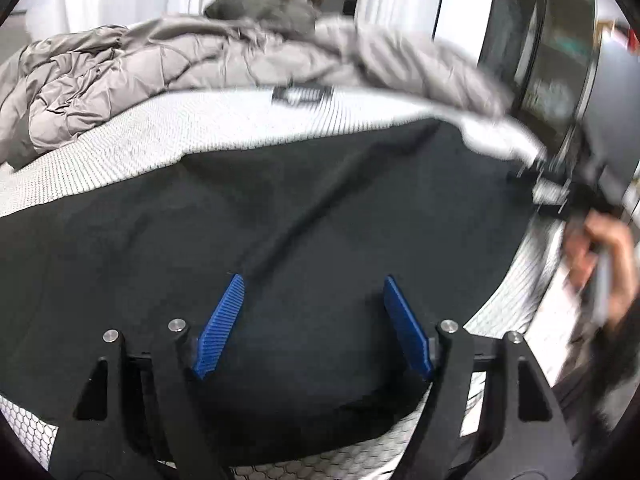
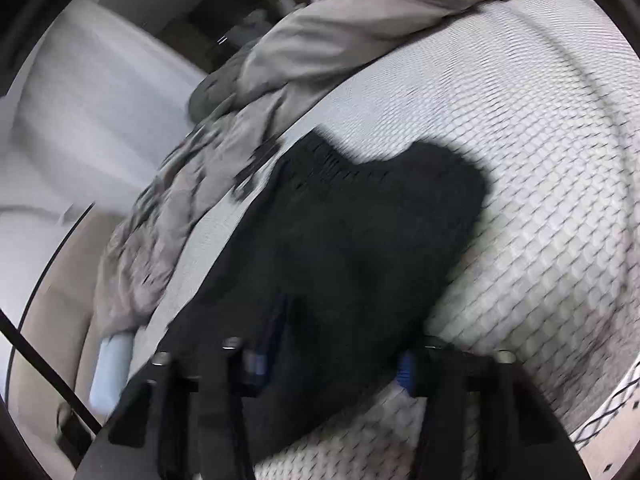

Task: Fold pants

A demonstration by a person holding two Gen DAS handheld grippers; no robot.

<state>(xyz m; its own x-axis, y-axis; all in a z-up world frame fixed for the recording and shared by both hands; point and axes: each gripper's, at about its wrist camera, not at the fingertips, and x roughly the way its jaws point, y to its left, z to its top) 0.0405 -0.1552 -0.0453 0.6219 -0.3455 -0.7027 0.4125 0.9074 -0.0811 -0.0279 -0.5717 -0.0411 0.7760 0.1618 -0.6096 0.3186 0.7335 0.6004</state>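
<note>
both tongs gape over the black pants (image 1: 320, 208), left tongs (image 1: 314, 324) sharp, right tongs (image 2: 332, 360) blur-smeared.

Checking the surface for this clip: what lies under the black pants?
The black pants lie on a white honeycomb-textured mattress, visible around them. Whatever is directly beneath the fabric stays covered.

Dark label (image 1: 302, 94) on mattress (image 1: 160, 128), lettering perhaps present, too blurred to read
</note>
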